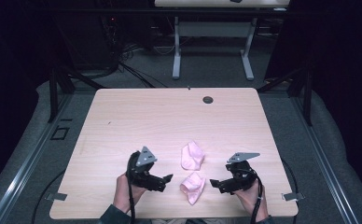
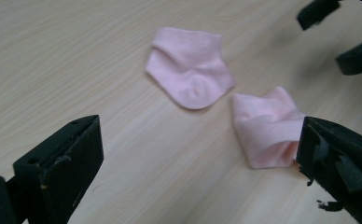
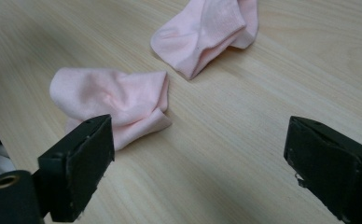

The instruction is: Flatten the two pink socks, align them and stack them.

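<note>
Two small pink socks lie on the light wood table (image 1: 137, 121), near its front edge. The farther sock (image 1: 192, 156) (image 2: 188, 67) (image 3: 207, 32) lies flat. The nearer sock (image 1: 193, 186) (image 2: 268, 126) (image 3: 109, 100) is crumpled. My left gripper (image 1: 167, 179) (image 2: 200, 135) is open just left of the nearer sock, jaws pointing at it. My right gripper (image 1: 214, 183) (image 3: 198, 135) is open just right of that sock, with nothing between its jaws. In the left gripper view, the right gripper's fingertips (image 2: 319, 11) show beyond the socks.
A round cable hole (image 1: 208, 99) sits near the table's far edge. Another white-legged table (image 1: 212, 28) stands behind, with cables (image 1: 128, 65) on the floor. The person's hands (image 1: 123, 196) come in over the front edge.
</note>
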Demonstrator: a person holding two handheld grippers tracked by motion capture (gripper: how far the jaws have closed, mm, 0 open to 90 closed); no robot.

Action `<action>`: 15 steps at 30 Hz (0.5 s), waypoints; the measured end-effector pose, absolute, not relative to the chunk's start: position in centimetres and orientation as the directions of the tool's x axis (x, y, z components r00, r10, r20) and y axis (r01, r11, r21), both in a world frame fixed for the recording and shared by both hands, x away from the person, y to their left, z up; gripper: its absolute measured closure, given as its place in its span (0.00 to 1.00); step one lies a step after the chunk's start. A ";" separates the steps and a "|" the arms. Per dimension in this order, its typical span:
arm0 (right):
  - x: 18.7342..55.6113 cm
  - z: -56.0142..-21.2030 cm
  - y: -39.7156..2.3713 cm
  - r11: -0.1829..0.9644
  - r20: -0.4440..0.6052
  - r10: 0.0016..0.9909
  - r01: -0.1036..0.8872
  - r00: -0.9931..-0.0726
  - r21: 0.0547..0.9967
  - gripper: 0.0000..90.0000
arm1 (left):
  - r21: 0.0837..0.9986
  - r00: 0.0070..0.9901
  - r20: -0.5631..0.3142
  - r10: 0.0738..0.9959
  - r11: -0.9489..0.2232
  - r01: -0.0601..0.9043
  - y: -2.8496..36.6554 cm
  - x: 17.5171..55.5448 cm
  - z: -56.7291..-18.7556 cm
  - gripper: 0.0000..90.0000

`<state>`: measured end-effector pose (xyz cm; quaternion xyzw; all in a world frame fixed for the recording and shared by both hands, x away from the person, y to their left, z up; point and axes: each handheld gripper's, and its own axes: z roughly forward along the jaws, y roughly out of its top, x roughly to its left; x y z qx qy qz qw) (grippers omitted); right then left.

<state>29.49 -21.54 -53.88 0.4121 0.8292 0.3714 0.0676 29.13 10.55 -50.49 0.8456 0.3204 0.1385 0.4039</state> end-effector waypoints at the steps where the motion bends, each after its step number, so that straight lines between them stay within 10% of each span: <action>1: 29.4 -53.9 -21.5 0.382 0.199 0.733 0.636 -0.650 0.670 0.09 | 0.768 0.767 -0.022 0.641 -0.480 0.424 9.8 29.0 -50.6 0.02; 15: 29.0 -54.8 -21.7 0.374 0.221 0.741 0.663 -0.634 0.648 0.16 | 0.665 0.890 -0.006 0.457 -0.663 0.345 2.9 28.4 -53.1 0.32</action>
